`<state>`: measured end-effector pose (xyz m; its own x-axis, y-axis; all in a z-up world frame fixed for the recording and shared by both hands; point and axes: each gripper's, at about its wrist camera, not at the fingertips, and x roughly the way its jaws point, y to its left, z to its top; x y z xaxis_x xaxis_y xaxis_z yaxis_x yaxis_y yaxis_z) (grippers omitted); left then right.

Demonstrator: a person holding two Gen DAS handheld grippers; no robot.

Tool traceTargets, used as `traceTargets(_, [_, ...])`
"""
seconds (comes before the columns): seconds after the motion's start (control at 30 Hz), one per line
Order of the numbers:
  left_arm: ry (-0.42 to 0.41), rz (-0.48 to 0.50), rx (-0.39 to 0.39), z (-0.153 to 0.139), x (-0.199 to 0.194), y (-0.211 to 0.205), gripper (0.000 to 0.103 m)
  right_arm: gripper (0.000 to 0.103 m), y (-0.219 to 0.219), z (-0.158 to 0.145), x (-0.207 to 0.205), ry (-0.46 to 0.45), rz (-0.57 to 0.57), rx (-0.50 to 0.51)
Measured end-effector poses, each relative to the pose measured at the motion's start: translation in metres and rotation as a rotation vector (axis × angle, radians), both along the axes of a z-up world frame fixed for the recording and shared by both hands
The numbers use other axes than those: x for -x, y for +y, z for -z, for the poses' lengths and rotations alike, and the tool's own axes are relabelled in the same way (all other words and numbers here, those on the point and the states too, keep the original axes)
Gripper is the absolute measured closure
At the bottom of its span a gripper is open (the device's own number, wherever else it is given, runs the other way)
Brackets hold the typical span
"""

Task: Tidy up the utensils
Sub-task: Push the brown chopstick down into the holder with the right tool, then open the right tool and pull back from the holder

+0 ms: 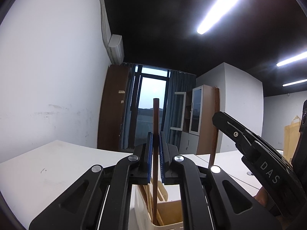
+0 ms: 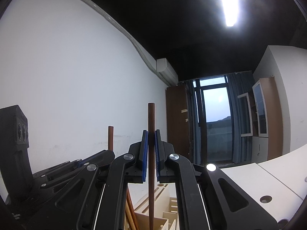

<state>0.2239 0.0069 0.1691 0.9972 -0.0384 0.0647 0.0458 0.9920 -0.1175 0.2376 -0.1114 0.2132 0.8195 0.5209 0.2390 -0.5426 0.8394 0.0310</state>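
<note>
My left gripper (image 1: 155,134) is shut on a dark brown wooden chopstick (image 1: 155,115) that stands upright, its lower end inside a cream utensil holder (image 1: 142,207) with several lighter wooden utensils (image 1: 148,197). My right gripper (image 2: 151,132) is shut on a second dark brown chopstick (image 2: 151,118), also upright, its lower end down in the same cream holder (image 2: 163,197). The right gripper's body (image 1: 255,153) shows at the right in the left wrist view, with its chopstick (image 1: 214,134) beside it. The left gripper's body (image 2: 80,164) and its chopstick (image 2: 110,137) show at the left in the right wrist view.
White tables (image 1: 48,164) (image 2: 259,180) lie below, one with round cable holes (image 2: 265,199). A white wall is on the left. A window with blue curtains (image 1: 149,111), brown cabinets (image 1: 203,118) and a yellow bag (image 1: 291,134) stand at the far end.
</note>
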Motion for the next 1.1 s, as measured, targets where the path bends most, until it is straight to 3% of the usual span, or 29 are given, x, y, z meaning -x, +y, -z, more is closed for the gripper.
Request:
traceTargets(0.53, [0.023, 0.003, -0.015, 0.003, 0.001, 0.004, 0.097, 0.095, 0.001, 0.013, -0.007, 0.084, -0.015, 0.059])
traceTargets(0.67, [0.023, -0.003, -0.007, 0.001, 0.004, 0.007, 0.088, 0.094, -0.002, 0.013, -0.008, 0.099, -0.021, 0.055])
traceTargets(0.77, [0.017, -0.005, 0.001, -0.002, 0.009, 0.012, 0.086, 0.088, -0.005, 0.012, -0.009, 0.117, -0.015, 0.052])
traceTargets(1.1, [0.032, -0.015, 0.008, -0.005, 0.024, 0.02, 0.079, 0.079, -0.008, 0.019, -0.002, 0.14, 0.009, 0.061])
